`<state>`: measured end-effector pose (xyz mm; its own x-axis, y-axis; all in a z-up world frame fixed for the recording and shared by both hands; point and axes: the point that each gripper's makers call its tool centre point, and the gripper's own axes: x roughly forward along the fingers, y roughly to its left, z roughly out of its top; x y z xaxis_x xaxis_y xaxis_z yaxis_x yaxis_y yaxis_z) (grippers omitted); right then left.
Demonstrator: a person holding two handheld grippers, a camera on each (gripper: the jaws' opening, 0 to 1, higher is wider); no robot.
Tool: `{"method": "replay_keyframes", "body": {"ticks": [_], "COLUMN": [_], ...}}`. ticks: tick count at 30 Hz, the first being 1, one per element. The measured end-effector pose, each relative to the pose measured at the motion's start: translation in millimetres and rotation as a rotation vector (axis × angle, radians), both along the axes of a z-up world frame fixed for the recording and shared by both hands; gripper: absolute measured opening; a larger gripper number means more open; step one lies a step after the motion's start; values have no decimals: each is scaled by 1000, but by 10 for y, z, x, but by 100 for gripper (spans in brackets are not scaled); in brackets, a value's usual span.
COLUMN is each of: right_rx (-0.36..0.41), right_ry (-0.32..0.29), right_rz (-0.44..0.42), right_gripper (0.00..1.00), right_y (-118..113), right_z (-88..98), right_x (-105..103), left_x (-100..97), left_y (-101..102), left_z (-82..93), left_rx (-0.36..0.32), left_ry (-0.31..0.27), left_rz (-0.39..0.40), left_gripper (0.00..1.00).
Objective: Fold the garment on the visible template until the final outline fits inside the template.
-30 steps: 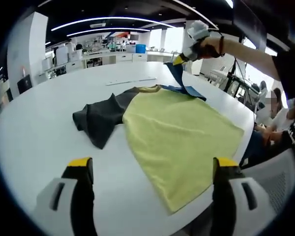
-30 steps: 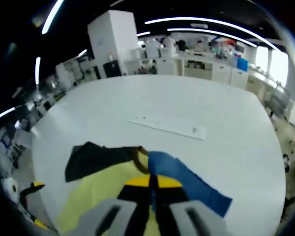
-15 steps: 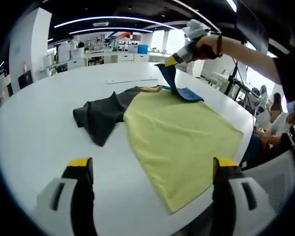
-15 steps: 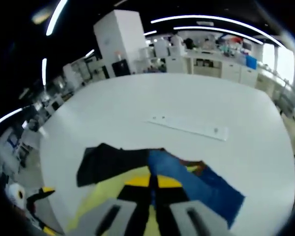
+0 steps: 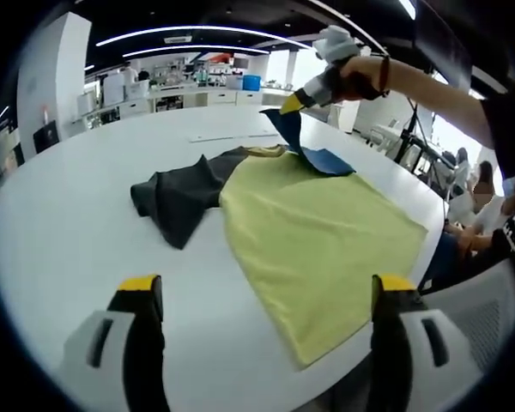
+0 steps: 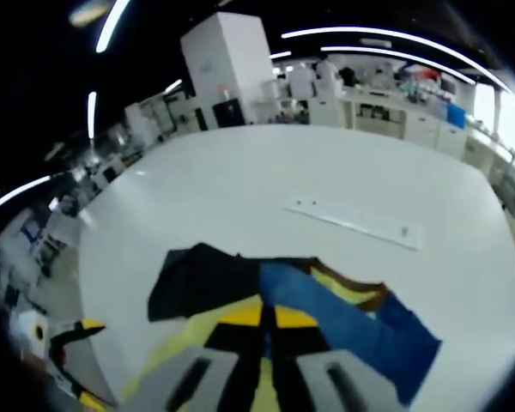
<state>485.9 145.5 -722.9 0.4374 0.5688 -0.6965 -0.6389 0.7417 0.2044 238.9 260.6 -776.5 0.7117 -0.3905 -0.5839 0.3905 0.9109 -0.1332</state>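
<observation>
Low vs overhead; shared garment (image 5: pixel 318 236)

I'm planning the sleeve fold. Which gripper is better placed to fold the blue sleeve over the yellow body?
Right. The right gripper is shut on the blue sleeve, lifted above the yellow body. The left gripper is open at the near table edge, holding nothing.

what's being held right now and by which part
The right gripper is shut on the end of the garment's blue sleeve, lifting it off the table. The left gripper is open and holds nothing.
</observation>
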Motion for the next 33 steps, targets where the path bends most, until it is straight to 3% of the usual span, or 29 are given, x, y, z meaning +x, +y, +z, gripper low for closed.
{"method": "replay_keyframes", "body": {"ticks": [16, 29, 33], "right_rx": [-15, -24, -23], "right_ry": [26, 46, 56], "right_rz": [151, 167, 134], "right_gripper": [0, 0, 0], "right_y": [340, 410, 402], "right_z": [-140, -287, -361], "right_x": [-429, -505, -486], "left_x": [-37, -48, -47], "left_y": [16, 29, 16], "left_z": [-14, -32, -25], "left_rx": [-2, -7, -7], "left_ry": [4, 7, 6], "left_rz": [11, 19, 19], "left_gripper": [99, 99, 99]}}
